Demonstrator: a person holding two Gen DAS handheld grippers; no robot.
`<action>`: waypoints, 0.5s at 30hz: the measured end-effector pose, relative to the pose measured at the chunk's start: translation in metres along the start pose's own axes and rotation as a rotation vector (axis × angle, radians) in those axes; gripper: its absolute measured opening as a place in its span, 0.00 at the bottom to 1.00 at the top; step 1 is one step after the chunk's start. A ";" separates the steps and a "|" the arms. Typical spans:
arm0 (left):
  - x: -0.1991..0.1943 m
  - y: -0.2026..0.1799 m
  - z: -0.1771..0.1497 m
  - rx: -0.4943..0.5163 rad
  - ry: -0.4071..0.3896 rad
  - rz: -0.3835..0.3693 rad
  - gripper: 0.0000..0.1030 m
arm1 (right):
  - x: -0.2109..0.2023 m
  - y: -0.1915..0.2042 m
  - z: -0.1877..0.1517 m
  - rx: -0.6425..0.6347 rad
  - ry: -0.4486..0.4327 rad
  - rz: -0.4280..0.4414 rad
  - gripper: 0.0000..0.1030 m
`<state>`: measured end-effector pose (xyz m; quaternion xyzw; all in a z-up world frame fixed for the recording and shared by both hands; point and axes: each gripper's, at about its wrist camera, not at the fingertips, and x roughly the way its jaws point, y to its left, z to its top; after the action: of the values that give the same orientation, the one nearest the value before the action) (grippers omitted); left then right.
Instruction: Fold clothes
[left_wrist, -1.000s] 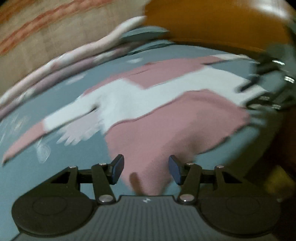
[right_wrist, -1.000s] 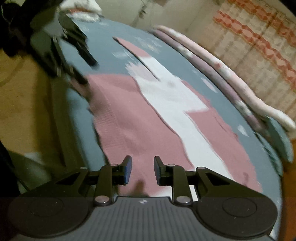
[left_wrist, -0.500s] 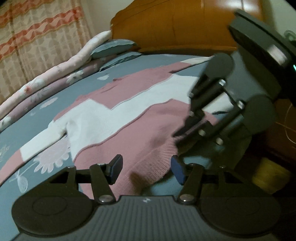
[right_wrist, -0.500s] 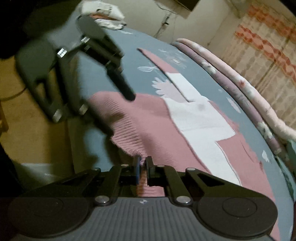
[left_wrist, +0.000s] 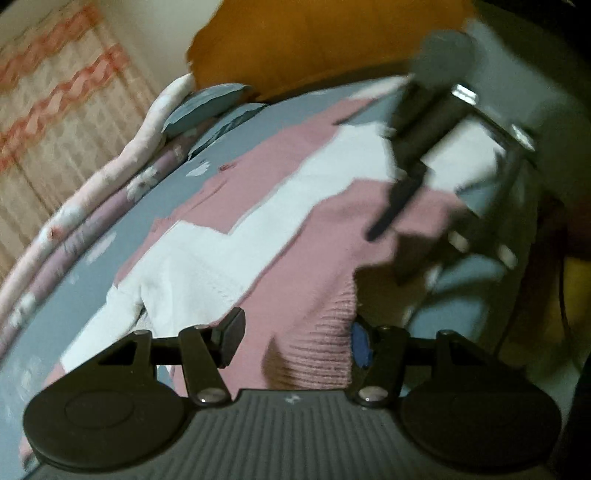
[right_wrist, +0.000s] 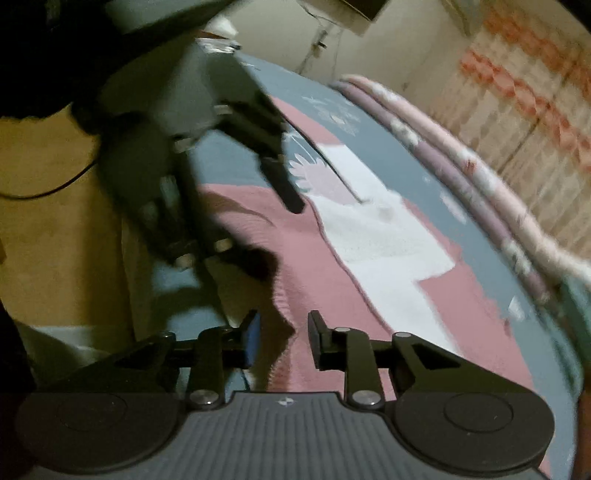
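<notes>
A pink and white sweater (left_wrist: 295, 206) lies spread flat on the grey-blue flowered bed sheet (left_wrist: 110, 243). My left gripper (left_wrist: 295, 343) is open, low over the ribbed pink hem, which lies between its fingers. In the same view my right gripper (left_wrist: 417, 243) shows blurred over the hem further right. In the right wrist view, the right gripper (right_wrist: 282, 339) is open with the sweater's (right_wrist: 314, 266) hem edge between its fingers. The left gripper (right_wrist: 277, 236) hangs blurred over the hem beyond it.
A wooden headboard (left_wrist: 314, 44) and grey pillows (left_wrist: 199, 107) stand at the bed's head. A rolled pink floral quilt (right_wrist: 461, 158) runs along the far side below a patterned curtain (right_wrist: 517, 92). The bed edge drops to a yellowish floor (right_wrist: 55, 221) beside the hem.
The right gripper, nearly shut at the hem half a second ago, now stands open. Both grippers have dropped closer to the hem, and the left view has tilted.
</notes>
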<state>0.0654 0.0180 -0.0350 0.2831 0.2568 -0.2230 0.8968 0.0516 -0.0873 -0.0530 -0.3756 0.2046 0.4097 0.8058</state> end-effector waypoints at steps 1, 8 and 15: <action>0.001 0.005 0.000 -0.024 0.000 -0.007 0.59 | 0.001 0.001 0.000 -0.005 0.004 0.004 0.29; 0.006 0.009 -0.001 -0.022 0.017 -0.007 0.61 | 0.008 0.009 0.002 -0.043 0.029 0.034 0.29; 0.010 0.027 0.000 -0.142 0.039 -0.038 0.62 | -0.006 0.024 0.012 -0.070 -0.033 0.109 0.27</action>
<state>0.0879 0.0350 -0.0302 0.2180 0.2946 -0.2157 0.9051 0.0290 -0.0721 -0.0516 -0.3849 0.1970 0.4658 0.7720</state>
